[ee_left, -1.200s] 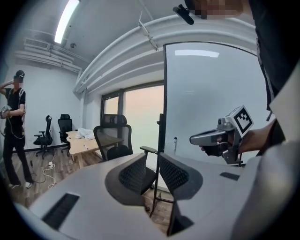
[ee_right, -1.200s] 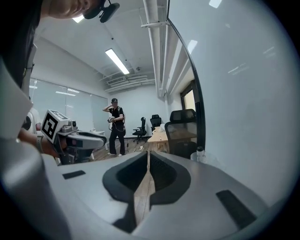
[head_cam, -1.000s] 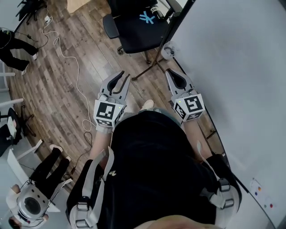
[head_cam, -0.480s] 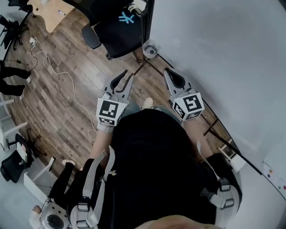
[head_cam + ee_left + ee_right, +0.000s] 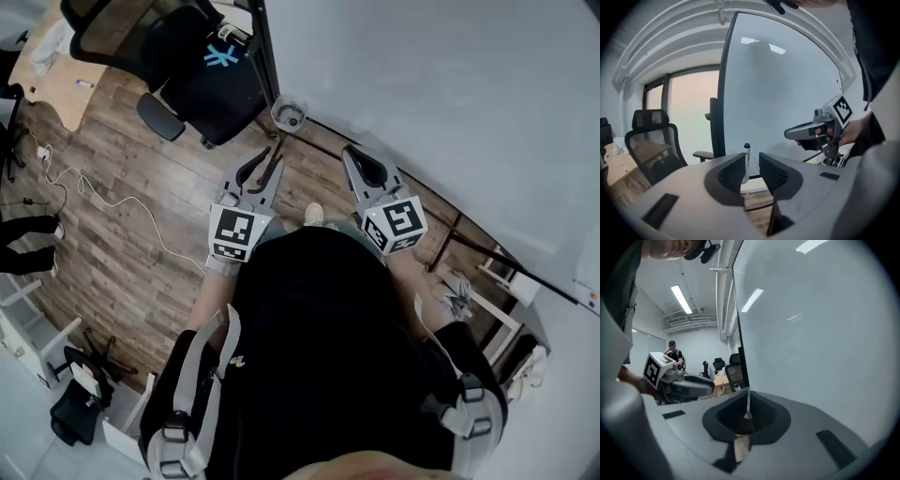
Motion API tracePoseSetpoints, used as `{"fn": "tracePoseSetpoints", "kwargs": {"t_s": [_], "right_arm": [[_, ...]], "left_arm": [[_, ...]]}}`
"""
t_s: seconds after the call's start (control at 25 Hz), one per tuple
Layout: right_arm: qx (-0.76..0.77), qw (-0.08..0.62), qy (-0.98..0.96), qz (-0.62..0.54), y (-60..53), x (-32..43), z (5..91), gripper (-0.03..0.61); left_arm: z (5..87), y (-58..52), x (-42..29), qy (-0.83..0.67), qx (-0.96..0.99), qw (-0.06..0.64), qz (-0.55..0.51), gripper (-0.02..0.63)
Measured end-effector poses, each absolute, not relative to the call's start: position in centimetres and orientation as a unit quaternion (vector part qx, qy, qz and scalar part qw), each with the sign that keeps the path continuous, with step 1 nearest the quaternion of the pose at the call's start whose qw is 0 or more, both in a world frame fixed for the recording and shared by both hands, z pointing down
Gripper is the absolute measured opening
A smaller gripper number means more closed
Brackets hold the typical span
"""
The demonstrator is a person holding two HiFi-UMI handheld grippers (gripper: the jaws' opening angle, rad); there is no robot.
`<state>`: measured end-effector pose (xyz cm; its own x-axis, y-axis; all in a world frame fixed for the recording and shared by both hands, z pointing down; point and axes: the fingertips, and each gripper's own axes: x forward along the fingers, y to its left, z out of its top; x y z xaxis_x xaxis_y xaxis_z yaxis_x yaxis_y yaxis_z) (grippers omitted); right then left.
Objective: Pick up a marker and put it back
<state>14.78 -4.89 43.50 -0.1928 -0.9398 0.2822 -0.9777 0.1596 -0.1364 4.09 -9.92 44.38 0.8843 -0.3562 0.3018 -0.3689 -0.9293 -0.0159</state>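
Fingers of the left gripper (image 5: 752, 165) stand a little apart with nothing clamped. Those of the right gripper (image 5: 747, 409) are pressed together and empty. Both grippers are held low in front of the person, above the wooden floor (image 5: 122, 234).

Beyond the left gripper, at its 12 o'clock, one white marker (image 5: 747, 151) with a black cap stands upright at the near edge of the whiteboard (image 5: 783, 93). It is well apart from the fingers and lines up with the gap between them. The step in hand looks like the approach. It would go best if the left gripper spread its fingers wider, kept the marker centred in the gap, and closed on the barrel below the cap, so as not to tip it.

In view are two grippers, one marker, one whiteboard and one office chair (image 5: 187, 66) at 11 o'clock.
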Motion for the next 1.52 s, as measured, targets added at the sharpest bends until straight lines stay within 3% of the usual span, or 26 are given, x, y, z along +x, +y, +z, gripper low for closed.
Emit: {"fn": "tracePoseSetpoints", "kwargs": {"t_s": [0.6, 1.52], "right_arm": [[0.749, 0.063, -0.639, 0.163, -0.3, 15.8, 44.0, 0.026], [0.835, 0.062, -0.509, 0.199, 6.9, 16.3, 45.4, 0.026]], "left_arm": [[46.4, -12.0, 7.2, -0.074, 0.983, 0.015, 0.166, 0.087], [49.5, -13.7, 11.2, -0.052, 0.982, -0.006, 0.180, 0.097]]}}
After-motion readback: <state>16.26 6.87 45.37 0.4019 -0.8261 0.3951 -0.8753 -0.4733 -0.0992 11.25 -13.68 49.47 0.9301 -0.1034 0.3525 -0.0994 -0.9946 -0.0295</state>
